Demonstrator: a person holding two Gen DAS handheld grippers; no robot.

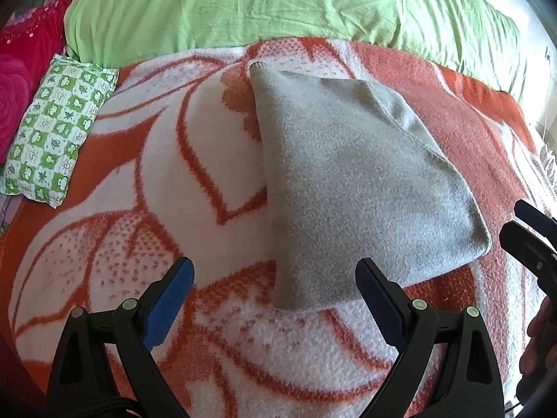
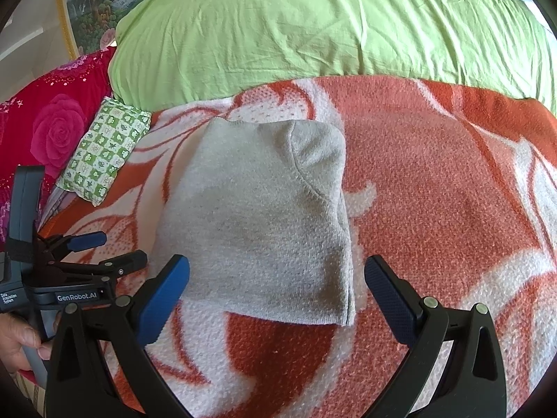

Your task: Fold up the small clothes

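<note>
Orange-and-white blanket [image 2: 435,191] under folded grey garment [image 2: 257,219], left gripper [image 1: 275,289] and right gripper [image 2: 276,285] hovering level, jaws spread, empty

Grey knitted garment [image 1: 351,181], folded into a compact, roughly rectangular bundle, lies flat on an orange-and-white floral blanket [image 1: 122,188]. 1 curved seam crosses its far right corner; ribbed edging shows at the far left corner. Surface smooth, edges aligned.
</note>
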